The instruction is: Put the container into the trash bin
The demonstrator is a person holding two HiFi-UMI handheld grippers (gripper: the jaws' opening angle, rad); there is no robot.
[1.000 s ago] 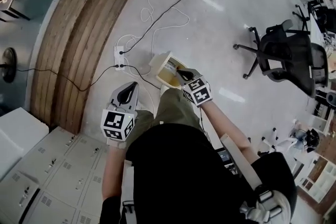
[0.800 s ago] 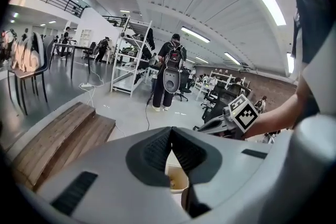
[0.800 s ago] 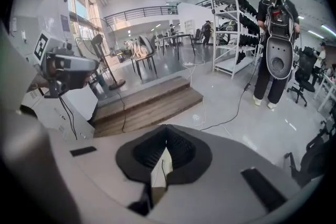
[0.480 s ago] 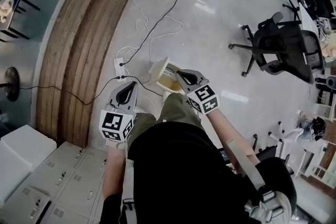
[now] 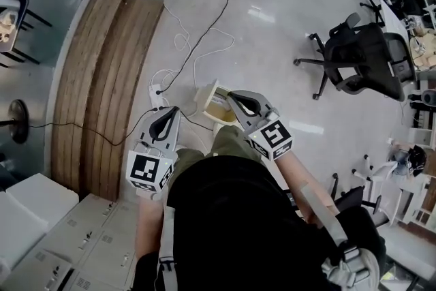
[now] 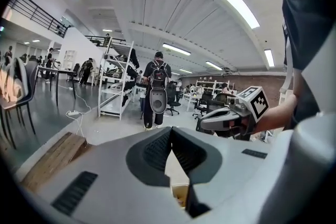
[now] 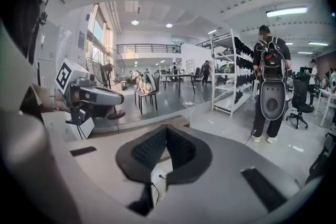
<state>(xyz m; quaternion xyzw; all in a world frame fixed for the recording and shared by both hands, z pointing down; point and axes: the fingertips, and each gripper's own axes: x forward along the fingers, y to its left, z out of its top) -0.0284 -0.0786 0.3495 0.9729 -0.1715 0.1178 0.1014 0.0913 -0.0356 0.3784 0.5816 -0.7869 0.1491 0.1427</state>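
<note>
A cream open-topped trash bin (image 5: pixel 212 103) stands on the floor just ahead of my knees, with something yellowish lying inside it. My right gripper (image 5: pixel 231 96) hangs above the bin's right side, shut and empty. My left gripper (image 5: pixel 168 113) is to the bin's left, also shut with nothing in it. In the left gripper view the jaws (image 6: pixel 171 131) meet at the tips, a sliver of the bin (image 6: pixel 181 194) shows below them, and the right gripper (image 6: pixel 231 119) is off to the right. In the right gripper view the fingertips (image 7: pixel 167 128) touch.
Curved wooden boards (image 5: pixel 102 78) lie on the floor at left, with a power strip (image 5: pixel 155 89) and loose cables beside them. Grey lockers (image 5: pixel 88 242) are at bottom left and a black office chair (image 5: pixel 361 65) at right. A person with a backpack (image 7: pixel 270 81) stands ahead.
Both grippers have risen toward my head, the right one more than the left. Both stay shut and empty. The bin has stayed on the floor.
</note>
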